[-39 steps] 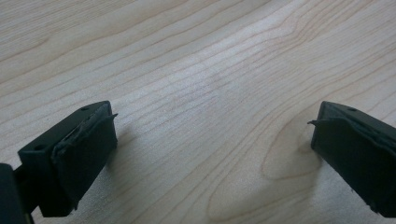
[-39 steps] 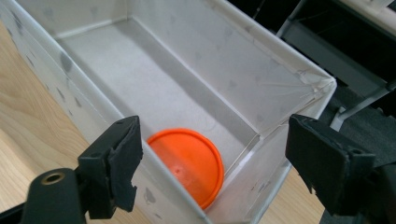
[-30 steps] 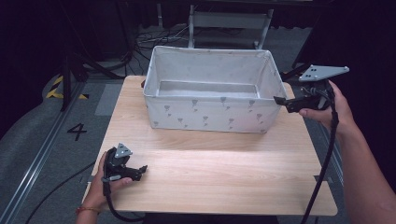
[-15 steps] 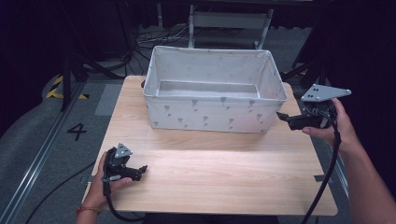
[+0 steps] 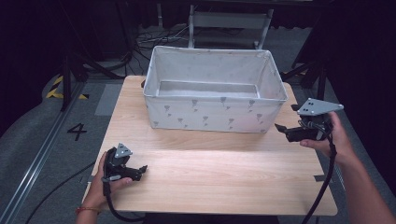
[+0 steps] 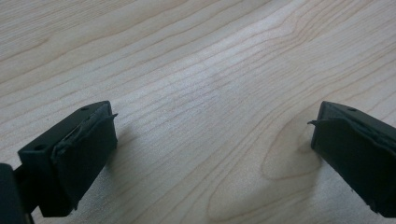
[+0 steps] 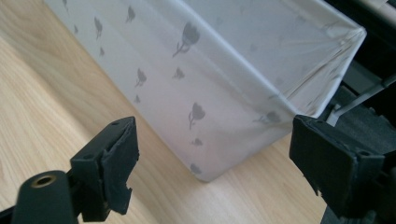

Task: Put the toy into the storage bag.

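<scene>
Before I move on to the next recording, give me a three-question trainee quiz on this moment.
1. True or false: the fabric bin on the wooden table holds several items.
2. Which hand-held gripper is nearer the bin? A) left hand-held gripper B) right hand-held gripper
3. Fill in: in the left gripper view, between the open jaws lies only bare ____.

Key
1. False: the bin's inside looks empty in the high view.
2. B: it faces the bin's near right corner, without touching it; the left one sits at the table's near left edge.
3. Wood: the tabletop, with nothing gripped.
</scene>
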### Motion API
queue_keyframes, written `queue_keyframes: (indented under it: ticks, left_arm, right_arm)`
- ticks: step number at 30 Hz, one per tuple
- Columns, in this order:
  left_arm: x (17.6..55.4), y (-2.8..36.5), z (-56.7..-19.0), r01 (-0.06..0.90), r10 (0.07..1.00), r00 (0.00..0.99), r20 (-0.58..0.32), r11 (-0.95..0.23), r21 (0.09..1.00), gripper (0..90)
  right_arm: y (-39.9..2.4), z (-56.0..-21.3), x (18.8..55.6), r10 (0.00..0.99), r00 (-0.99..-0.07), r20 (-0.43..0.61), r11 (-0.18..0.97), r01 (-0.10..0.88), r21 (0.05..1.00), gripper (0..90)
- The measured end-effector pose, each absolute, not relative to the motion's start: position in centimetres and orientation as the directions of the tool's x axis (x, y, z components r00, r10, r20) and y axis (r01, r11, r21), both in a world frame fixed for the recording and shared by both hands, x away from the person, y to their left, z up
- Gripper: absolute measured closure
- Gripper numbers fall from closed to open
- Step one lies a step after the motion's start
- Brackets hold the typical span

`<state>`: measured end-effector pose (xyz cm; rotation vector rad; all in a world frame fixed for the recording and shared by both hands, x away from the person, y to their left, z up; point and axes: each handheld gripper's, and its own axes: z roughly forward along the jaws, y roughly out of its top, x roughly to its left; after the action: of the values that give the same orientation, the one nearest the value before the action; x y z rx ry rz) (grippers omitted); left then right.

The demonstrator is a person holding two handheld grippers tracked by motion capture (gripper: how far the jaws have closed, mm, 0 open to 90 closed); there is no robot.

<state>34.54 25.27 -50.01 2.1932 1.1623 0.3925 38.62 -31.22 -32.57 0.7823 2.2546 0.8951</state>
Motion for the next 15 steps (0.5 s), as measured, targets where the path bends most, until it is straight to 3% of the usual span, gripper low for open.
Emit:
queue_keyframes:
  ticks: [15]
  left_arm:
    - [34.5, 25.3, -50.0, 0.638, 0.822, 0.569, -0.026, -0.422, 0.644, 0.6]
  right_arm:
    - [-31.8, -36.5, 38.8, 0.706, -0.653, -0.273, 0.612, 0.369, 0.699, 17.3]
